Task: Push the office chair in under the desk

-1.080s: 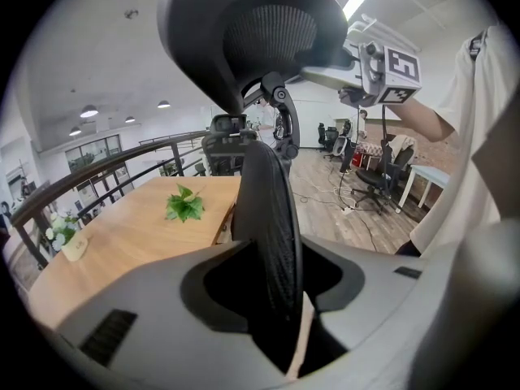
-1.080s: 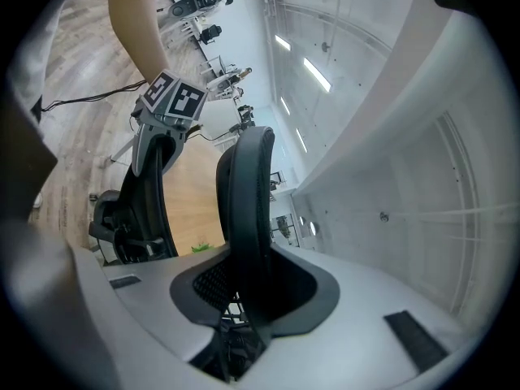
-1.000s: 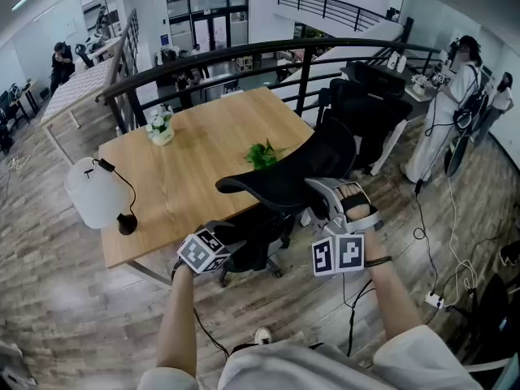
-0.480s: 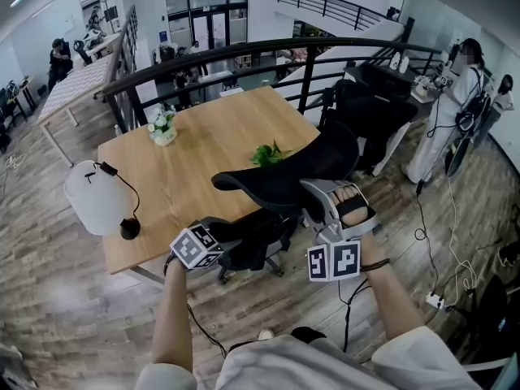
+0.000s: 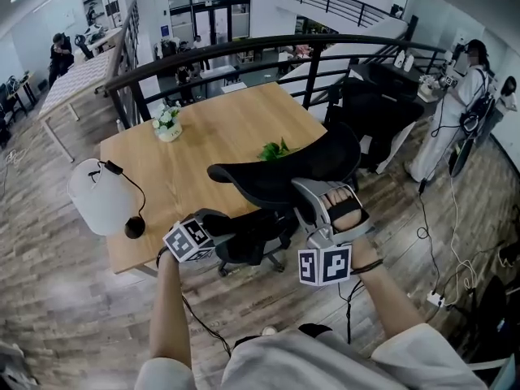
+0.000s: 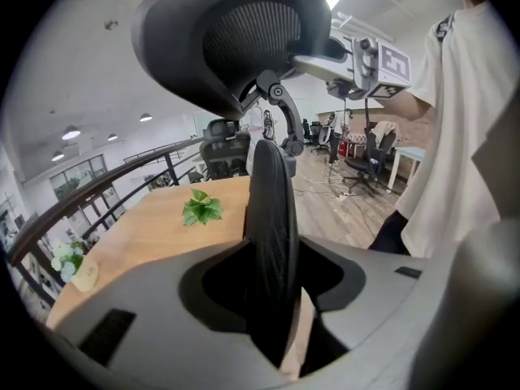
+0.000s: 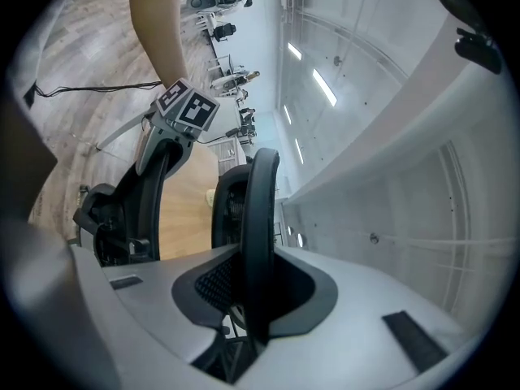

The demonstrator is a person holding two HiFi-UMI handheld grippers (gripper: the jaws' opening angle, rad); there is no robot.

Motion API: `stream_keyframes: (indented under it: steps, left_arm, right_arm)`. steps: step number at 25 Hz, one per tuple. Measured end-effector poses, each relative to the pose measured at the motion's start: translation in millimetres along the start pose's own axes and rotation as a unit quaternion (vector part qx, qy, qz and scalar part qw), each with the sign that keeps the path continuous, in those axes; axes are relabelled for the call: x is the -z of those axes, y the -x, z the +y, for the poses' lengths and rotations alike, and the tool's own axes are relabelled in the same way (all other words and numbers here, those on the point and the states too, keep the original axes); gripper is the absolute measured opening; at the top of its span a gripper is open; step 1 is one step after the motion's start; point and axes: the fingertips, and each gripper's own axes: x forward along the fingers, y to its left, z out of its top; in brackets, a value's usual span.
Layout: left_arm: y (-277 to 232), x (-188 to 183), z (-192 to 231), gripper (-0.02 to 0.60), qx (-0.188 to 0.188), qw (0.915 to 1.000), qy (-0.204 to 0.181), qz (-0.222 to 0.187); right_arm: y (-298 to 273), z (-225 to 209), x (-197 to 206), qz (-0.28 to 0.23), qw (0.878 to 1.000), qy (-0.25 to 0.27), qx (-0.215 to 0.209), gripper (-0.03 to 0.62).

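Left fingers (image 6: 154,307): clenched on one side rim of the office chair (image 5: 280,181) backrest. The black rim fills the gap between them.
Right fingers (image 7: 374,291): grasping the backrest's opposite rim. They have just been closing, with the rim between them.
Headrest (image 6: 244,39): above my left grip, untouched.
Chair position: the backrest faces me at the near right corner of the bench (image 5: 203,149), with the base on the wooden floor (image 5: 81,299). I judge the chair is not yet fully in. I cannot tell how far the seat lies under the top.
Method: I should push level and equally through both grips, so the chair rolls straight and does not swivel. A slip on one side would turn the back. I should ease off as the backrest nears the bench edge.
Hazard: the green sprig (image 5: 276,149) lies on the bench just beyond the backrest. A hard arrival could jolt it.
Count, grippers: two, each with one marker cube (image 5: 188,240).
Count, chairs: one in hand. Further dark chairs (image 5: 374,108) stand beyond the bench, number unclear.
Count, on the bench: one sprig, one flower pot (image 5: 168,127), one white lamp (image 5: 97,197).
Count, persons: two at right (image 5: 471,96), others far off.
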Motion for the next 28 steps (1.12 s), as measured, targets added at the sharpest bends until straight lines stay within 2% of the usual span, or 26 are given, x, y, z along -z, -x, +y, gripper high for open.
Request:
stream_keyframes:
  steps: [7, 12, 15, 18, 20, 22, 25, 28]
  left_arm:
    - [-1, -2, 1, 0.206, -0.009, 0.9998, -0.013, -0.007]
    - [-1, 1, 3, 0.206, -0.033, 0.9992, -0.019, 0.009]
    - [-3, 2, 5, 0.211, -0.081, 0.9958, -0.026, 0.033]
    - [0, 1, 10, 0.238, -0.135, 0.9886, -0.028, 0.059]
    - [5, -1, 11, 0.265, -0.167, 0.9819, -0.035, 0.081]
    - [10, -5, 9, 0.267, -0.197, 0.9752, -0.040, 0.092]
    - [24, -17, 4, 0.278, -0.236, 0.9676, -0.033, 0.083]
    - [40, -33, -9, 0.278, -0.257, 0.9645, -0.024, 0.058]
  right_arm:
    - [-2, -1, 2, 0.004, 1.000, 0.000, 0.003, 0.096]
    - [-2, 0, 0, 0.014, 1.000, -0.007, 0.007, 0.095]
    - [-1, 1, 1, 0.012, 1.000, -0.008, 0.010, 0.095]
    - [0, 0, 2, 0.007, 1.000, -0.015, 0.005, 0.097]
    - [1, 1, 3, 0.006, 0.999, -0.034, -0.014, 0.104]
    - [4, 0, 2, -0.001, 0.997, -0.072, -0.032, 0.128]
    - [15, -2, 1, -0.021, 0.990, -0.133, -0.037, 0.208]
    - [33, -7, 3, -0.035, 0.984, -0.171, -0.029, 0.209]
